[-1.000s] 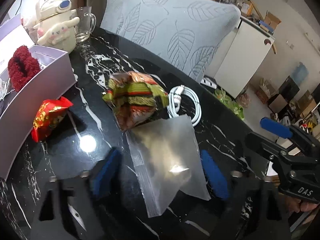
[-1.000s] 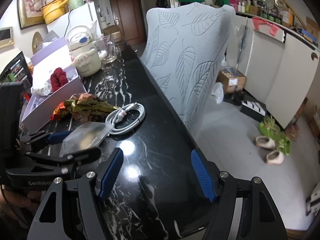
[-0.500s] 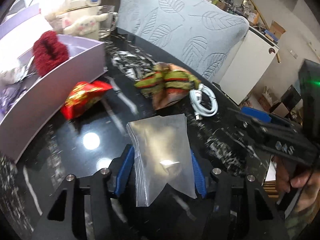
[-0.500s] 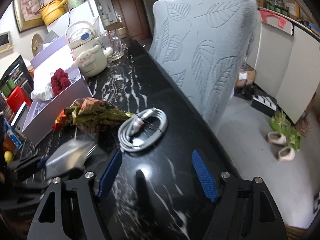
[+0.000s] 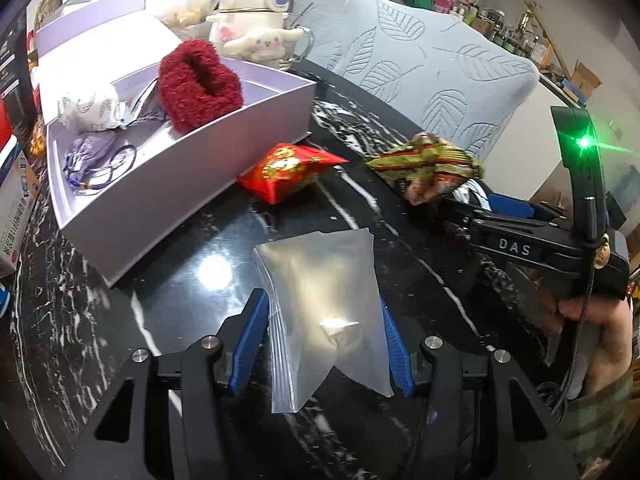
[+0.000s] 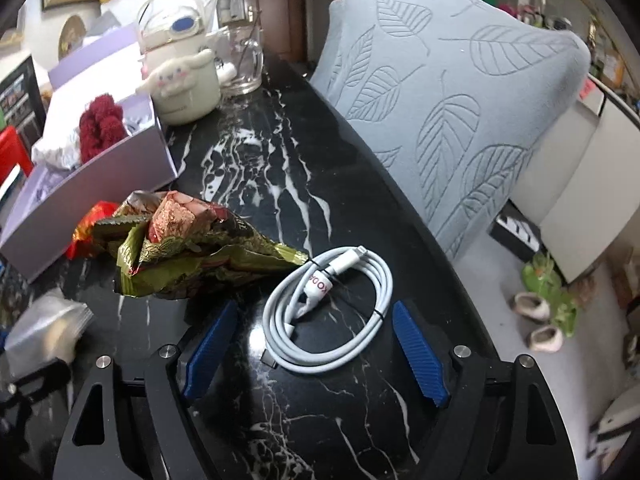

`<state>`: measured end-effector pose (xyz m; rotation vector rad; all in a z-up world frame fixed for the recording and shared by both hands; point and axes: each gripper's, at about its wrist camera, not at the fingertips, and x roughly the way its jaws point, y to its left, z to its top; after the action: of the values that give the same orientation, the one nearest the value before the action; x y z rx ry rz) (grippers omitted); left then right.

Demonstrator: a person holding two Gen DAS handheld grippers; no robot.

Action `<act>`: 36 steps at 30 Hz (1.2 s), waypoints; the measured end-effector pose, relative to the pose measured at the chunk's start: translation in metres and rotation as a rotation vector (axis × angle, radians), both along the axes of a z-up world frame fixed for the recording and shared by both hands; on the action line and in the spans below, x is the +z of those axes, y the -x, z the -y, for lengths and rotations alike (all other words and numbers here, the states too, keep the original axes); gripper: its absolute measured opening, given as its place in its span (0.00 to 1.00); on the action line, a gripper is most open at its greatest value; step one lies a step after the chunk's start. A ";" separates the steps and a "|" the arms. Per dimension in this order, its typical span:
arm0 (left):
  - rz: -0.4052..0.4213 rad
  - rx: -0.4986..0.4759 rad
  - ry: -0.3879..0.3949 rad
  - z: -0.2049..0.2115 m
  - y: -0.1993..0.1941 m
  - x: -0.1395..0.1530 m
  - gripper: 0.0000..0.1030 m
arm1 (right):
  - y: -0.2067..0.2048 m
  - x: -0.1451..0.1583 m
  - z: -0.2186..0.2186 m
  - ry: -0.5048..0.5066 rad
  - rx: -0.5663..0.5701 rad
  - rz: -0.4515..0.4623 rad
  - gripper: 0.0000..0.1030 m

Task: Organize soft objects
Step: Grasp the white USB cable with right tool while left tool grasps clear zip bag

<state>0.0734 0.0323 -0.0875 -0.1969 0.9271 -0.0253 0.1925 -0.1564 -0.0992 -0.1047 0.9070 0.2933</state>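
- The left gripper (image 5: 324,344) points steeply down at the black marbled tabletop (image 5: 200,240), its two blue pads pressed against the sides of a clear zip-lock bag (image 5: 324,304); the jaws stand narrow, closed on the bag.
- The bag rises between the pads, its zip strip along the left edge and its lower corners hanging below the fingers.
- The right gripper (image 6: 312,352) also tilts down toward the table, its jaws opening; the pads stand either side of a coiled white charging cable (image 6: 328,312) without touching it.
- Seen from the left wrist, the right gripper (image 5: 508,206) reaches in from the right, carried by a hand (image 5: 600,332) wrapped around its handle, with a plaid sleeve (image 5: 600,416) below.
- A crumpled green-and-gold foil snack bag (image 6: 180,252) lies just left of the cable, touching its loop at one corner.
- A red foil packet (image 5: 292,168) rests against the front wall of the lavender box (image 5: 160,184).
- Inside the box sit a dark red fuzzy scrunchie (image 5: 196,84), a white crumpled pouch (image 5: 88,108) and a lilac drawstring pouch (image 5: 88,152).
- Behind the box stands a cream kettle with a plush character (image 6: 180,76), and a glass mug (image 6: 244,60) beside it.
- A grey leaf-patterned chair back (image 6: 440,120) lines the table's far edge.
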 end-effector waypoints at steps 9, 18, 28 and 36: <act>0.000 0.025 0.042 -0.021 0.007 -0.004 0.53 | 0.027 0.001 -0.004 -0.006 0.089 0.040 0.54; 0.011 0.033 0.078 -0.034 0.026 -0.003 0.53 | 0.083 0.004 -0.010 -0.020 0.216 0.023 0.54; -0.002 0.028 0.067 -0.036 0.051 -0.003 0.53 | 0.120 0.002 -0.043 -0.041 0.379 -0.004 0.90; -0.003 0.052 0.061 -0.038 0.047 -0.003 0.55 | 0.111 0.001 -0.042 -0.016 0.291 0.037 0.80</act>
<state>0.0261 0.0703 -0.0902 -0.2780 0.9244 -0.0050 0.0820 -0.1147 -0.0987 -0.2272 0.8524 0.5671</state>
